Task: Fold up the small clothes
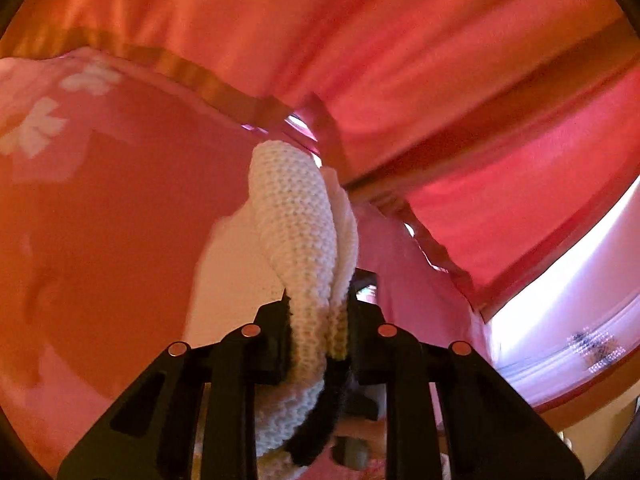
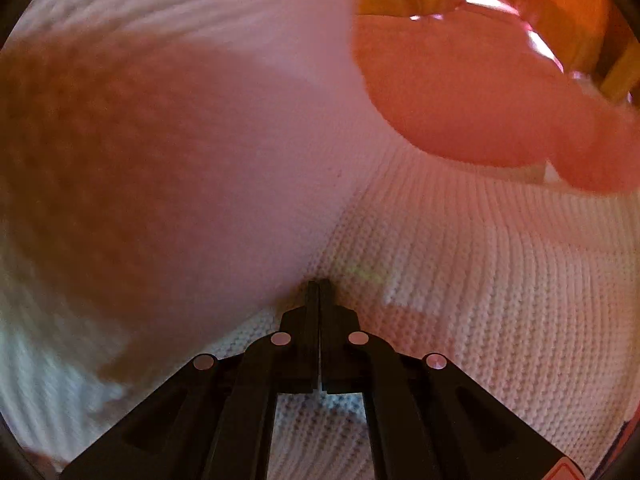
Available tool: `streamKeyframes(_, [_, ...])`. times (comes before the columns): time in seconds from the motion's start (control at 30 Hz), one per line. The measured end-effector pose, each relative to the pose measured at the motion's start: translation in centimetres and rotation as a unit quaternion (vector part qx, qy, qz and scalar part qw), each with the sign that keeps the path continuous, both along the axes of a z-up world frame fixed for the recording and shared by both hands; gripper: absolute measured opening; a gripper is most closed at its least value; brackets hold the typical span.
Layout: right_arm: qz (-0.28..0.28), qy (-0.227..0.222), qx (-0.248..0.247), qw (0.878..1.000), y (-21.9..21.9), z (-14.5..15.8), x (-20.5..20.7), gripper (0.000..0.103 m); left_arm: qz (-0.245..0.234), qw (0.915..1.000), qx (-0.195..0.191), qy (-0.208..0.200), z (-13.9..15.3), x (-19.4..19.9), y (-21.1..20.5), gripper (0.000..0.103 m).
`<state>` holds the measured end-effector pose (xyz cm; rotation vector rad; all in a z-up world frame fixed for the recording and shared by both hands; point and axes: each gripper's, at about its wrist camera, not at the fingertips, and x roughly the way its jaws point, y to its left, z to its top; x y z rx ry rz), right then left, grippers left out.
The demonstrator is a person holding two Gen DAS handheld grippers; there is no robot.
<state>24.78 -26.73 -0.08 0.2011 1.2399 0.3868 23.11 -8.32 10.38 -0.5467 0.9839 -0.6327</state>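
Note:
A white knitted garment with a black trim fills both views. In the left wrist view my left gripper (image 1: 318,312) is shut on a bunched fold of the white knit (image 1: 296,216), which rises between the fingers, with black trim (image 1: 320,420) hanging below. In the right wrist view my right gripper (image 2: 319,286) has its fingers pressed together, tips against the white knit (image 2: 460,280), which spreads all around. Whether cloth is pinched between them is hidden. A blurred raised fold (image 2: 180,160) covers the left half.
A pink bedsheet with white flowers (image 1: 100,200) lies behind the garment. Red-orange curtains with gold bands (image 1: 400,60) hang beyond, with a bright window (image 1: 580,300) at right. A pink pillow (image 2: 460,92) lies past the knit in the right wrist view.

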Motion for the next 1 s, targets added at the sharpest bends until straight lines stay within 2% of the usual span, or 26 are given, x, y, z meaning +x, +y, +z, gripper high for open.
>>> streamKeyframes(0.07, [-0.023, 0.014, 0.020, 0.999, -2.6, 0.9, -0.6, 0.000, -0.006, 0.9999, 0.003, 0.012, -0.1, 0.1, -2.8, 0.020])
streamKeyframes(0.13, [-0.044, -0.005, -0.009, 0.999, -5.5, 2.5, -1.7, 0.002, -0.012, 0.9996, 0.008, 0.023, -0.4, 0.2, -6.0, 0.020])
streamKeyframes(0.2, [-0.080, -0.024, -0.034, 0.996, -10.0, 4.2, -3.3, 0.009, -0.014, 0.9993, 0.020, 0.028, -0.9, 0.4, -8.7, 0.020])
streamKeyframes(0.33, [-0.157, -0.018, -0.013, 0.987, -18.1, 4.6, -6.5, 0.009, -0.021, 0.9966, 0.047, 0.065, -4.1, -0.1, -14.5, 0.022])
streamKeyframes(0.4, [-0.172, -0.016, -0.005, 0.985, -20.0, 4.5, -7.5, 0.010, -0.027, 0.9945, 0.064, 0.078, -6.0, -0.3, -16.6, 0.031])
streamKeyframes(0.47, [-0.178, -0.017, 0.001, 0.984, -21.3, 4.7, -8.4, 0.011, -0.034, 0.9943, 0.063, 0.080, -7.3, -1.0, -17.3, 0.034])
streamKeyframes(0.53, [-0.180, -0.021, 0.011, 0.983, -21.8, 5.1, -9.0, 0.016, -0.053, 0.9958, 0.033, 0.068, -7.2, -2.2, -16.6, 0.051])
streamKeyframes(0.57, [-0.179, -0.022, 0.018, 0.983, -21.7, 5.3, -9.4, 0.018, -0.066, 0.9964, 0.022, 0.050, -6.3, -3.3, -15.7, 0.066])
streamKeyframes(0.6, [-0.175, -0.024, 0.030, 0.984, -21.9, 5.6, -9.3, 0.023, -0.072, 0.9970, 0.017, 0.025, -5.4, -4.3, -14.6, 0.076])
streamKeyframes(0.63, [-0.172, -0.026, 0.042, 0.984, -21.7, 5.9, -9.5, 0.032, -0.076, 0.9966, 0.022, -0.020, -4.1, -5.7, -12.9, 0.082])
streamKeyframes(0.67, [-0.166, -0.029, 0.054, 0.984, -21.3, 6.2, -9.6, 0.035, -0.078, 0.9944, 0.041, -0.059, -3.1, -7.0, -11.5, 0.091])
streamKeyframes(0.7, [-0.156, -0.033, 0.064, 0.985, -20.6, 6.5, -9.6, 0.041, -0.078, 0.9907, 0.064, -0.091, -2.4, -7.9, -10.6, 0.093])
streamKeyframes(0.77, [-0.144, -0.034, 0.070, 0.987, -19.5, 6.7, -9.9, 0.052, -0.085, 0.9779, 0.119, -0.150, -2.2, -9.7, -8.5, 0.093])
streamKeyframes(0.83, [-0.133, -0.026, 0.066, 0.988, -18.4, 6.2, -9.6, 0.058, -0.093, 0.9700, 0.150, -0.168, -3.3, -10.8, -6.8, 0.093])
streamKeyframes(0.9, [-0.127, -0.003, 0.059, 0.990, -16.9, 4.7, -8.8, 0.059, -0.099, 0.9696, 0.157, -0.159, -5.0, -10.9, -5.3, 0.093])
streamKeyframes(1.0, [-0.124, 0.030, 0.046, 0.991, -15.0, 2.4, -8.0, 0.059, -0.107, 0.9770, 0.140, -0.120, -7.9, -11.5, -4.5, 0.093])
